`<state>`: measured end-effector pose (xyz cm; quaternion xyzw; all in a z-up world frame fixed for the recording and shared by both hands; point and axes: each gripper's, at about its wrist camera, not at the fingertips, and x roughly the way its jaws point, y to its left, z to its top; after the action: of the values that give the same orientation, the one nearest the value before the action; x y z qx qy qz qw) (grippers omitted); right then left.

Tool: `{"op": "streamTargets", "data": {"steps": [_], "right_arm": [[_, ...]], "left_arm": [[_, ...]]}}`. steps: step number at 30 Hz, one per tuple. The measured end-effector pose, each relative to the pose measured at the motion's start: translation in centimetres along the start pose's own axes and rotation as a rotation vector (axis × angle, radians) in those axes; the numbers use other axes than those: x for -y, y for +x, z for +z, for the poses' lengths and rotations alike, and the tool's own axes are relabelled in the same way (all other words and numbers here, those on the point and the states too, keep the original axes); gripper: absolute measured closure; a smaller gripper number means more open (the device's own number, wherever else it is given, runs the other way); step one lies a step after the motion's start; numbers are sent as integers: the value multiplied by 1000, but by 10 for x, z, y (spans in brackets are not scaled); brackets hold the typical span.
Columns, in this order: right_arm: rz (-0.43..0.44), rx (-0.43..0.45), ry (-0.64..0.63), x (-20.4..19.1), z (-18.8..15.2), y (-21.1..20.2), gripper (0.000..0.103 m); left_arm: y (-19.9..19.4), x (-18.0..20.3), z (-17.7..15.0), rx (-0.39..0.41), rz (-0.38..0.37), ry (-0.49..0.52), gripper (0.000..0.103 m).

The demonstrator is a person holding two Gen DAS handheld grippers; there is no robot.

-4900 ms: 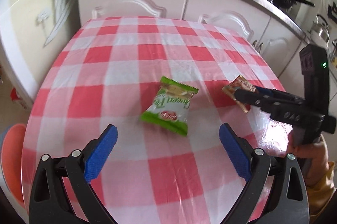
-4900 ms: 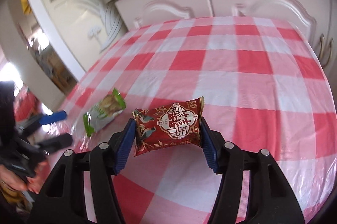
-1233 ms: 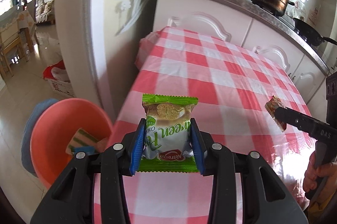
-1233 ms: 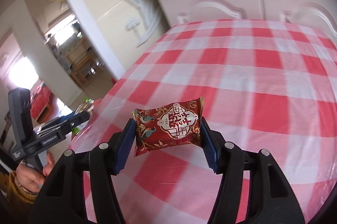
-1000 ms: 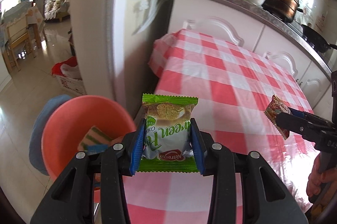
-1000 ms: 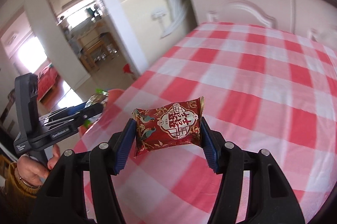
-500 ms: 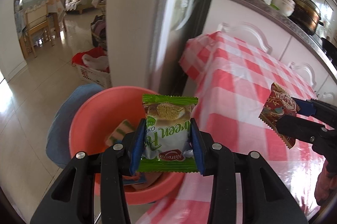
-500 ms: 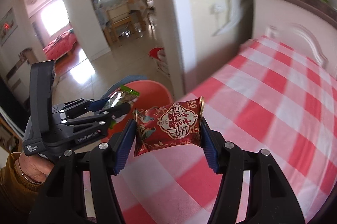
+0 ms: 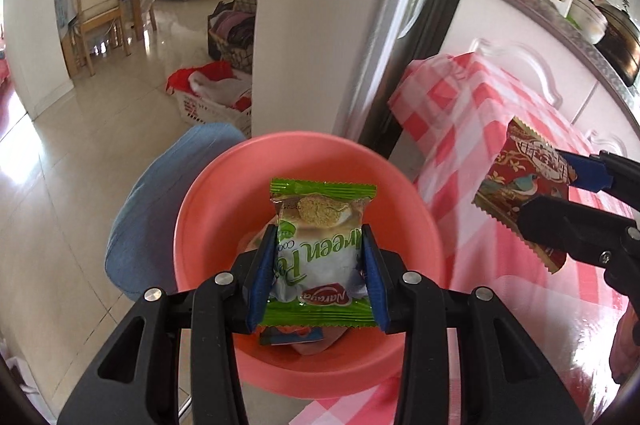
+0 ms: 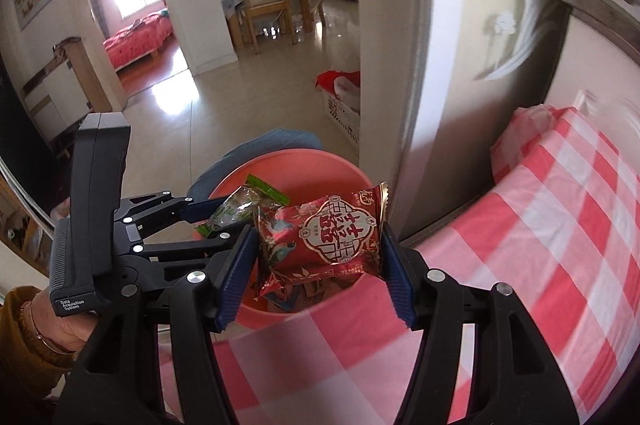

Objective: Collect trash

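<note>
My left gripper (image 9: 320, 257) is shut on a green-and-white snack packet (image 9: 320, 257), held directly over the pink basin (image 9: 208, 209). In the right wrist view that left gripper (image 10: 208, 221) shows at the left with the green packet (image 10: 244, 205) in it. My right gripper (image 10: 318, 249) is shut on a red snack packet (image 10: 328, 237), over the table's edge at the rim of the pink basin (image 10: 296, 161). The left wrist view shows the red packet (image 9: 520, 181) and right gripper (image 9: 560, 189) at the right. Several wrappers (image 9: 292, 337) lie in the basin.
The red-checked table (image 10: 540, 225) lies to the right, with white cabinets (image 9: 520, 65) behind it. A blue seat (image 9: 152, 209) is under the basin. A white pillar (image 10: 396, 65) rises just behind the basin. A laundry basket (image 9: 212, 97) stands on the tiled floor (image 9: 80, 145).
Both grippers have swung left off the table toward the basin, each keeping its packet. The left one now hangs over the basin's middle and the right one has come close beside it.
</note>
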<state>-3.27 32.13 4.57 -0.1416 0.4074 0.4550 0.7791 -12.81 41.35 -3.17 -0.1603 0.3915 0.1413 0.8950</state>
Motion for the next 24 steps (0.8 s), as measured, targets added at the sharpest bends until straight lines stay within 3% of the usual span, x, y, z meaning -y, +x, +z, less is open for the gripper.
{"op": "streamTargets", "data": {"steps": [6, 9, 11, 12, 16, 24], "right_arm": [[3, -30, -27, -2, 9, 22, 40], [-33, -30, -28, -2, 14, 31, 25], [-42, -22, -15, 0, 13, 32, 25], [-42, -13, 2, 3, 11, 29, 25], [-87, 30, 42, 10, 3, 15, 18], [-168, 127, 211, 50, -27, -39, 11]], "left_arm": [[15, -12, -4, -30, 5, -29, 61], [23, -14, -6, -48, 3, -43, 57], [27, -15, -8, -61, 7, -45, 39], [29, -16, -9, -61, 27, -49, 23], [26, -16, -12, -53, 28, -55, 12], [10, -10, -2, -10, 48, -41, 10]]}}
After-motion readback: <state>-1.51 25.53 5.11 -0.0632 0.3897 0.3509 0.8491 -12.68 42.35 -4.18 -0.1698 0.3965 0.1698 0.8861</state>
